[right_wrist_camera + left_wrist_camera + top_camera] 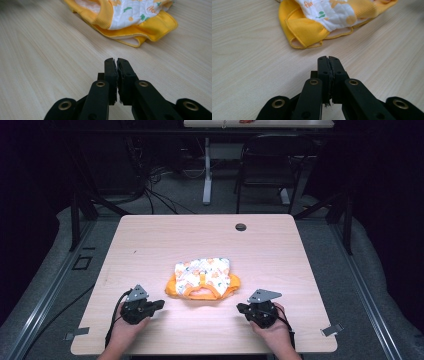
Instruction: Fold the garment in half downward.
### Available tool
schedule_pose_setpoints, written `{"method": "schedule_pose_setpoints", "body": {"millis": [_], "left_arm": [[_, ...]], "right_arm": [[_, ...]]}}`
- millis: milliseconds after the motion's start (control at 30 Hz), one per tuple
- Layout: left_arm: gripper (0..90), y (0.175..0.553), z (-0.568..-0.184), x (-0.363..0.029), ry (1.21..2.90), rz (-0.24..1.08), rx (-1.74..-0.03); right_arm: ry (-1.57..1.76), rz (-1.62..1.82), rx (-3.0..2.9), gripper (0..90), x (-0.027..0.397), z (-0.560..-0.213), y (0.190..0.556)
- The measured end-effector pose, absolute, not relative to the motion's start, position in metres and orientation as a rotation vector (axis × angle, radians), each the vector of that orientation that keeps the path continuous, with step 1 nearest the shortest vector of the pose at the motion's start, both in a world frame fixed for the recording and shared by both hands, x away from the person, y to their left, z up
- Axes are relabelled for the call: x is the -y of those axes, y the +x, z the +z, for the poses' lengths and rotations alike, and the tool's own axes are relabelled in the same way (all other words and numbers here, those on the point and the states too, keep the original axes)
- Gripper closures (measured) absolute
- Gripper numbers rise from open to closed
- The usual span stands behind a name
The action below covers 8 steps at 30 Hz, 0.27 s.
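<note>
Lying between both grippers, the garment [203,278] (long axis left-right) sits just ahead; left gripper [159,304] and right gripper [240,308] jaws pressed together, equally near.

I see both hands low and level — left gripper [159,304] with jaws pressed together, nothing between them; right gripper [240,308] likewise nearly closed, a hairline gap, empty.

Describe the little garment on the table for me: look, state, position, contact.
The garment is a small soft cloth piece, folded into a rough bundle: a white quilted panel printed with orange and green shapes, over yellow-orange ribbed edges with stitched hems. It lies flat near the middle of the wooden table, and nothing else touches it.
</note>
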<state>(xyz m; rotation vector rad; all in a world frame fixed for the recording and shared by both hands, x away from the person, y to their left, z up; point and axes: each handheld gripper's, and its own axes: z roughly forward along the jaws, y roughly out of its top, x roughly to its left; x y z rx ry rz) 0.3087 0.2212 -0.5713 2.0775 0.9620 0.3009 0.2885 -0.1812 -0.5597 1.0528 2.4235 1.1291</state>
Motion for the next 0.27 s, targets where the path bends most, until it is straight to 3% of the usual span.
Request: {"method": "schedule_pose_setpoints", "body": {"millis": [267], "left_arm": [[88.2,0.3089,-0.5714,-0.2189,2.087,0.317,-0.954]], "right_arm": [[1.042,1.103,-2.434,86.1,0.1789,-0.5632,0.2897]]}}
